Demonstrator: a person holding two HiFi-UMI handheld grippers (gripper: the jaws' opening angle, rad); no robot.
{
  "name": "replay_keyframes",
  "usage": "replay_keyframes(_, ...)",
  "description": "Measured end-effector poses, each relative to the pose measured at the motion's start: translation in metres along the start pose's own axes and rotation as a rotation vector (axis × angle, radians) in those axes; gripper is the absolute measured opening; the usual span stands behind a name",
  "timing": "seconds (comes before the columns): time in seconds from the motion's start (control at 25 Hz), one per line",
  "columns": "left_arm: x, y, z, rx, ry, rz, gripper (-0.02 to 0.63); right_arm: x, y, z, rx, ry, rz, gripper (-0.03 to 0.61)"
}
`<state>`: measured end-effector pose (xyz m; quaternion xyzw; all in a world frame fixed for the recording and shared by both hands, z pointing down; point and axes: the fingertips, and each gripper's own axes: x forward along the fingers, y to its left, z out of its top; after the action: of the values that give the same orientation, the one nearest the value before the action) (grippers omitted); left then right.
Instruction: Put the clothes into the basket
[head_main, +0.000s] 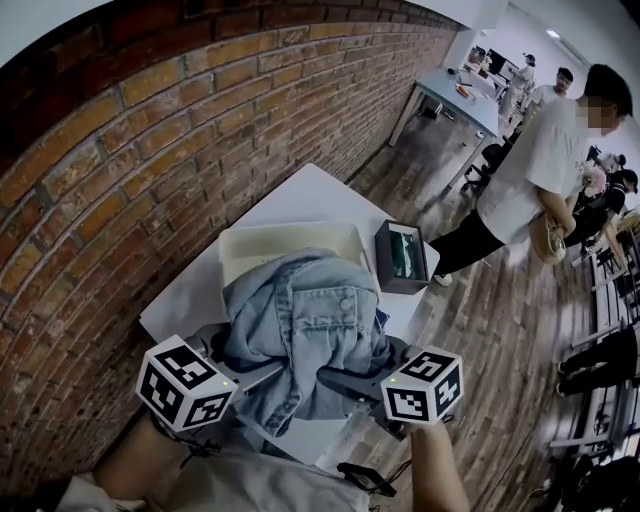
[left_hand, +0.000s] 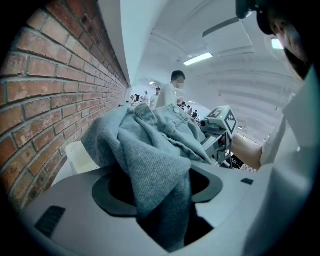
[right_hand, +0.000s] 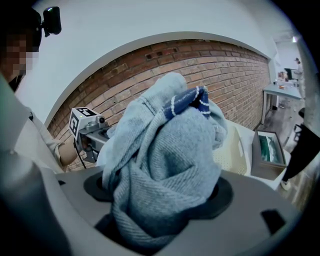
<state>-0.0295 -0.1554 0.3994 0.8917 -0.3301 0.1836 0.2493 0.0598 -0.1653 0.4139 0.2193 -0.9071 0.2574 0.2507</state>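
While denim (head_main: 305, 325) hangs seemingly over basket (head_main: 285, 238), interior hidden.

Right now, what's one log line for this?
left tool: shut on clothes | right tool: shut on clothes | clothes: held up, not in basket | basket: on table

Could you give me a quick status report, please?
Status: left tool and right tool shut on denim bundle. Held up short of white basket, not in yet. One dark box beside basket.
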Motion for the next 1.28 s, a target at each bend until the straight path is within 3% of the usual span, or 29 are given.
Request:
replay_keyframes(0.72, 0.052, 0.094, 0.068, -0.012, -0.054, 0.062, 0.268, 0.046, -0.092, 0.084, -0.08, 0.018, 0.0, 0.391)
replay_keyframes(1.04, 0.095, 0.137, 0.054, -0.063, 0.01, 0.131, 0.268, 0.084, -0.143, 0.075, -0.037, 0.063, 0.001, 0.393)
replay_keyframes(1.28, 0.116, 0.163, 0.038, -0.165, 0.066, 0.146, 0.268, 0.108, -0.168, 0.067, 0.056, 0.142, 0.017, 0.393)
